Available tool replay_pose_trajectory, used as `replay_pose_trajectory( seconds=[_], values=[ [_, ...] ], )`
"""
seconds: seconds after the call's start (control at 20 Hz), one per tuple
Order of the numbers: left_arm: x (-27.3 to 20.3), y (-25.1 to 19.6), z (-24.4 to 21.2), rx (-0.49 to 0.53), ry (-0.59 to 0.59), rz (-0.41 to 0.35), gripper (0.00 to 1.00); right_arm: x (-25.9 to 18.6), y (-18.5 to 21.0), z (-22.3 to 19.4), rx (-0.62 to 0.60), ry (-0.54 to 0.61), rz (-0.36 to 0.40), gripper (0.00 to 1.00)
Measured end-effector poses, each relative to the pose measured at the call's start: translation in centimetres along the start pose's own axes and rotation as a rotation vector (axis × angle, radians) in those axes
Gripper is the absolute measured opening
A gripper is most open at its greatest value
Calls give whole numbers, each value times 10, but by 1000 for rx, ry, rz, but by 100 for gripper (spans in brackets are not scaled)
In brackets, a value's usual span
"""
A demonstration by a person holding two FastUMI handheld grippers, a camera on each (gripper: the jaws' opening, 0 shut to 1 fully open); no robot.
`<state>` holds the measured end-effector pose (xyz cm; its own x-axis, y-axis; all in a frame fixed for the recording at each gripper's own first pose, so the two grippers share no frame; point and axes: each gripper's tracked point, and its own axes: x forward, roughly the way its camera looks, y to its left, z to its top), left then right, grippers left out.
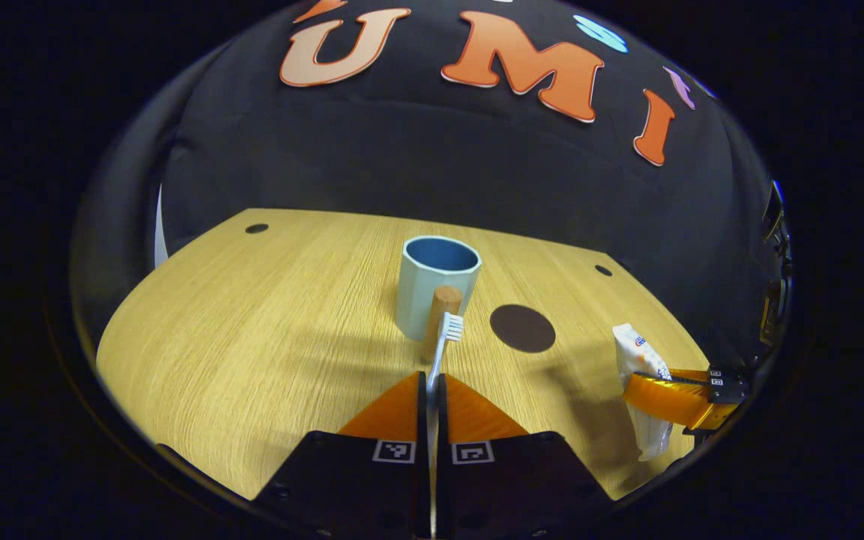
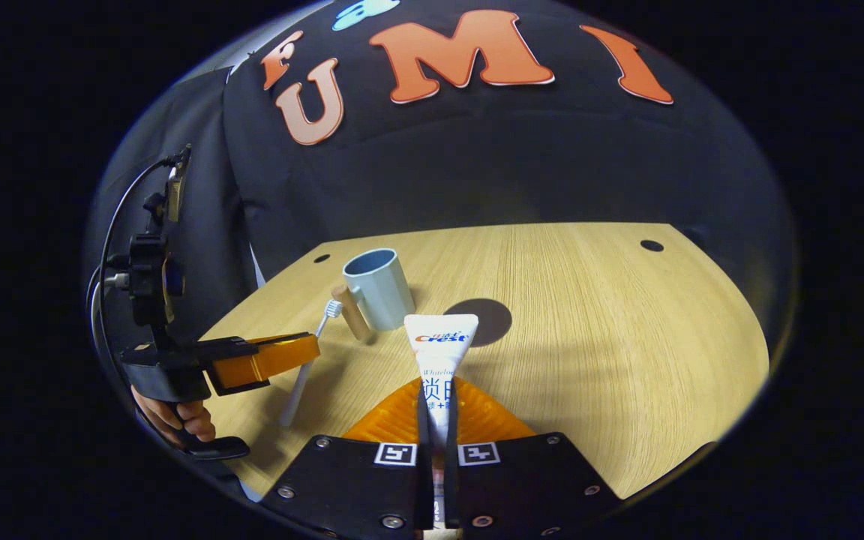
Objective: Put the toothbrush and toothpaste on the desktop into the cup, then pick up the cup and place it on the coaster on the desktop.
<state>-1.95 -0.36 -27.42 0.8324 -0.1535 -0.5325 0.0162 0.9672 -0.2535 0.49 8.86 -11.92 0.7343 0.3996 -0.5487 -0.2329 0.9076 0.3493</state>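
A pale blue cup [image 1: 438, 283] with a wooden handle [image 1: 440, 321] stands mid-table; it is also in the right gripper view [image 2: 379, 288]. My left gripper [image 1: 432, 386] is shut on the white toothbrush [image 1: 443, 341], whose bristled head points up just in front of the cup's handle. My right gripper [image 2: 436, 401] is shut on the white toothpaste tube [image 2: 439, 352], held upright above the table. The dark round coaster [image 1: 522, 328] lies flat to the right of the cup, and behind the tube [image 2: 481, 318]. From the left gripper view, the right gripper [image 1: 683, 397] holds the tube [image 1: 638, 360] at the far right.
The wooden table [image 2: 612, 360] has small dark holes near its back corners [image 1: 256, 228] [image 2: 651, 245]. A hand [image 2: 177, 420] holds the left gripper [image 2: 282, 358] at the table's left side. Black cloth walls close off the back.
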Motion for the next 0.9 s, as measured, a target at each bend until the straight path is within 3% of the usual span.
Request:
replay_pose_trajectory(
  seconds=[0.2, 0.5, 0.9],
  values=[
    [-13, 6, 16, 19, -114, -1, 3, -5, 1, 21, -11, -51, 3, 6],
    [-39, 7, 83, 62, -341, 19, 3, -25, 6, 60, -24, -179, 22, 6],
    [-29, 6, 141, 87, -495, 16, 2, -46, 14, 114, -97, -332, -2, 6]
  ],
)
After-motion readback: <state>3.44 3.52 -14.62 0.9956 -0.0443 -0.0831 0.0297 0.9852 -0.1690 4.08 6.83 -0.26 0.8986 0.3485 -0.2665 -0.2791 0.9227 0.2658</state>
